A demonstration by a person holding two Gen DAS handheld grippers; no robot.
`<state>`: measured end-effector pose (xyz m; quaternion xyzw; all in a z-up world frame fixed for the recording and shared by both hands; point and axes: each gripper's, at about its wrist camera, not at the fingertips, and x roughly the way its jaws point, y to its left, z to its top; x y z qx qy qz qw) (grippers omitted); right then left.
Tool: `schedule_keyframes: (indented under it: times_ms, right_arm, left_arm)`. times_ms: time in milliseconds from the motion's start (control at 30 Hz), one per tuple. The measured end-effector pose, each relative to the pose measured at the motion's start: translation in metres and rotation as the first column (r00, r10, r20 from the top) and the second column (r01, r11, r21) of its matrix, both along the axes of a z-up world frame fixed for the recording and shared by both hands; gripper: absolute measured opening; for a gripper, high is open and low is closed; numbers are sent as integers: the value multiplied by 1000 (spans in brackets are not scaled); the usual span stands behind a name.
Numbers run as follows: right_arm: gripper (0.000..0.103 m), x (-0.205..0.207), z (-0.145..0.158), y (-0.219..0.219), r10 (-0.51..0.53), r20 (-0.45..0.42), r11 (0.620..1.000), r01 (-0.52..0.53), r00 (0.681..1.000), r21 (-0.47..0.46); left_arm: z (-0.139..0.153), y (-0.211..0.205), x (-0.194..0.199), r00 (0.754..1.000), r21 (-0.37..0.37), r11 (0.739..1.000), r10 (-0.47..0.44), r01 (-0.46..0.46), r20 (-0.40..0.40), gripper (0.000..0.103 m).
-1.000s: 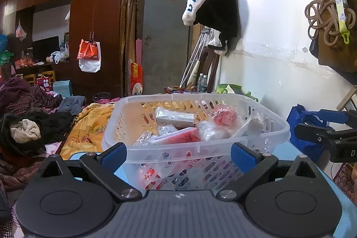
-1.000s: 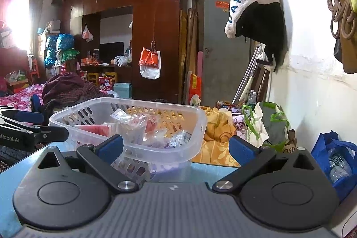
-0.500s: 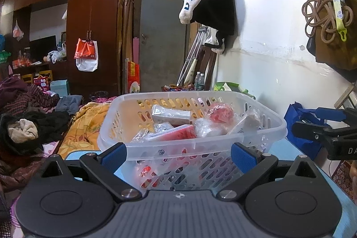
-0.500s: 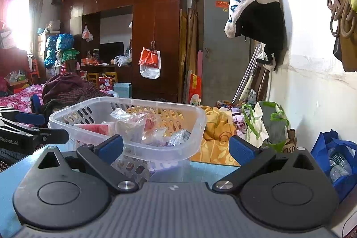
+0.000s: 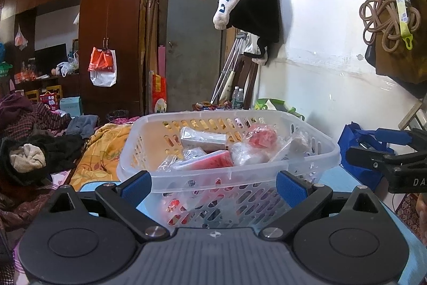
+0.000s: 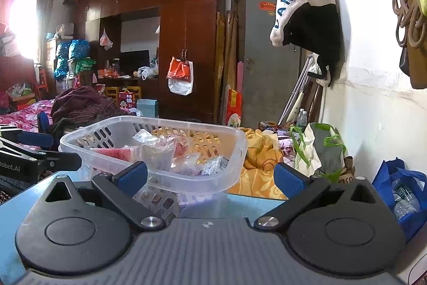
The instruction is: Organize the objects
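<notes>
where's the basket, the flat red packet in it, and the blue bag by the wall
basket (image 5: 229,170), left wrist view, near rim
flat red packet (image 5: 213,160), left wrist view, red top face
blue bag (image 6: 408,179), right wrist view, front fabric

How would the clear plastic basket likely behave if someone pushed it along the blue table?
The basket looks thin-walled and slotted, so it is probably light and a bit flexible. On the smooth blue table it would likely slide rather than tip. The loose wrapped packets inside may shift.
</notes>
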<state>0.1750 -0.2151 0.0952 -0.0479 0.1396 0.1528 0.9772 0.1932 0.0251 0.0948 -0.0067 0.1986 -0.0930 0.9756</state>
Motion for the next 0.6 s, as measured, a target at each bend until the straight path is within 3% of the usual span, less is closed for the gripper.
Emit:
schedule_keyframes:
  times_ms: [467,600]
  right_arm:
    - [103,0,-1,0,2,1,1000,-2,1000,0]
    - [103,0,-1,0,3,2,1000,-3,1000,-1]
  left_arm:
    - [0,-2,2,1000,-1,1000,-2,2,-4,101]
    - [2,-4,-1,1000,7,1000,11,-11,27,101]
